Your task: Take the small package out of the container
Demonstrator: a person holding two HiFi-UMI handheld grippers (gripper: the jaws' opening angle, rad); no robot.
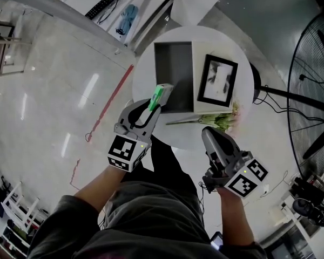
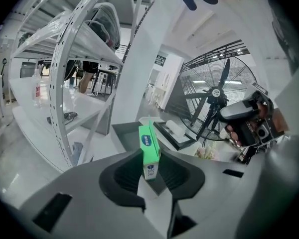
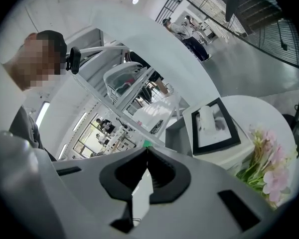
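The small package [image 1: 162,93] is a green and white carton. It stands upright between the jaws of my left gripper [image 1: 157,103], which is shut on it. In the head view it hangs over the near edge of the grey open container [image 1: 175,69] on the round white table [image 1: 144,77]. The left gripper view shows the small package [image 2: 149,143] pinched low down by the left gripper [image 2: 150,157], with the container [image 2: 123,132] behind it. My right gripper [image 1: 209,135] is shut on nothing, near the table's front edge; its jaws meet in the right gripper view [image 3: 147,151].
A black-framed white box [image 1: 217,80] sits to the right of the container. Pink flowers with green leaves [image 1: 222,121] lie at the table's front. A large floor fan [image 1: 313,85] stands at the right, and white shelving [image 2: 65,59] at the left.
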